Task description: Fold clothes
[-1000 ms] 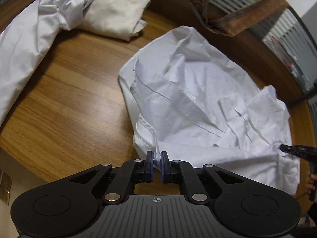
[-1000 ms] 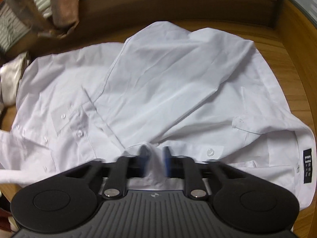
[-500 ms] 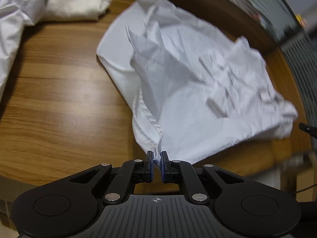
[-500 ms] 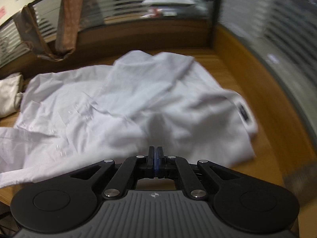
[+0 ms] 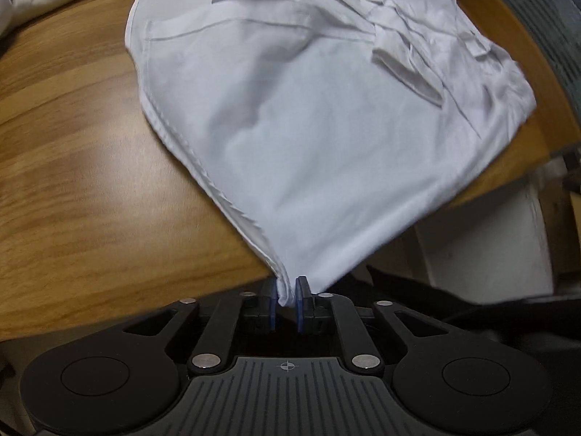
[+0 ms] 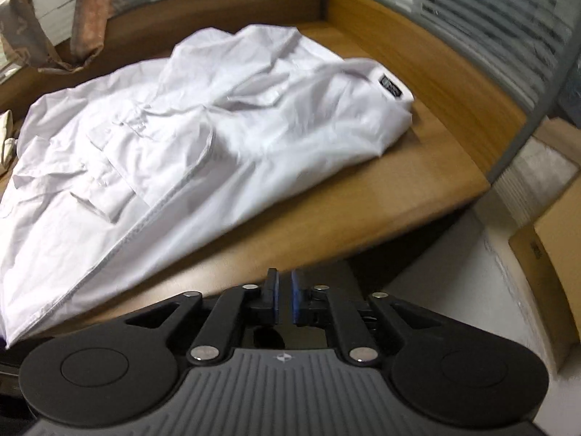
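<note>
Wooden desk (image 5: pixel 72 167) with white shirt (image 5: pixel 308 116) spread near its front edge. Left hand-held gripper (image 5: pixel 287 303) pinching shirt's corner just past that edge. Right hand-held gripper (image 6: pixel 284 298) slightly parted, holding nothing.

Thin creased white cotton-like shirt (image 5: pixel 326 138), matt; smooth satin-sheen wood-grain tabletop (image 5: pixel 72 167); matt black plastic gripper (image 6: pixel 284 299), blue pads.

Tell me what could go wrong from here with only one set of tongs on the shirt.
The left tongs pinch only a thin hem corner of the white shirt, so it may slip free. That corner already hangs past the table edge; further pulling could drag the shirt off. The right tongs hold nothing, so the cloth may bunch.
</note>
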`<state>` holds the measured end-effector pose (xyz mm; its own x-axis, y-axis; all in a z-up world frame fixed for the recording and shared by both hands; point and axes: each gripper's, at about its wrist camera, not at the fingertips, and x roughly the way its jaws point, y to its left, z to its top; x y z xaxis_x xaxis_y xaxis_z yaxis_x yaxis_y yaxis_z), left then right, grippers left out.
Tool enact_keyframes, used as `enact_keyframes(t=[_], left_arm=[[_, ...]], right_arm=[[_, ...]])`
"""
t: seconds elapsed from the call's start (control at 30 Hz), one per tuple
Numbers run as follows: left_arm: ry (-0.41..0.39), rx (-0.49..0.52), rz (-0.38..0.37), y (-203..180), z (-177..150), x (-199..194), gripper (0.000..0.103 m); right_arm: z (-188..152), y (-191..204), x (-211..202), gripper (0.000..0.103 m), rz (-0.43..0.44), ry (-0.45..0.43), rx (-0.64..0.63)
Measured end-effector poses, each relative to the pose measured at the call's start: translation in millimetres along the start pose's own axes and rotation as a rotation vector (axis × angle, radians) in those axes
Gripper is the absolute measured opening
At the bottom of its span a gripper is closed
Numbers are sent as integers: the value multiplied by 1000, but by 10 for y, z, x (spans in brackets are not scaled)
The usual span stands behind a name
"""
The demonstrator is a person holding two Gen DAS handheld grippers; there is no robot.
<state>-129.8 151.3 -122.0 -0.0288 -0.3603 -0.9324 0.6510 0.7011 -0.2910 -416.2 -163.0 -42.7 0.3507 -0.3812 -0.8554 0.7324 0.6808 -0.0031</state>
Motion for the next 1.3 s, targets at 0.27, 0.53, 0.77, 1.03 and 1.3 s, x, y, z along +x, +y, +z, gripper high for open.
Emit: enact_keyframes(t=[0.27,0.53,0.77,1.03,1.3], left_arm=[[-51,-65,36,181,-282,-180,34],[-137,-137,81,257,-437,-385,56],[-159,-134,96,261,-385,-416,57],[-180,-22,108,128,-71,-353,57],[-195,99,72,-83,266,-282,58]], right_arm=[[662,432,361,61,16,-68,-88],[1163,795,1074,59,14,-25,-93],[1028,710,1049,6,-16,-39,-87],[377,319,461,6,-105,-121,51],[-271,-78,409,21,-199,-23,186]])
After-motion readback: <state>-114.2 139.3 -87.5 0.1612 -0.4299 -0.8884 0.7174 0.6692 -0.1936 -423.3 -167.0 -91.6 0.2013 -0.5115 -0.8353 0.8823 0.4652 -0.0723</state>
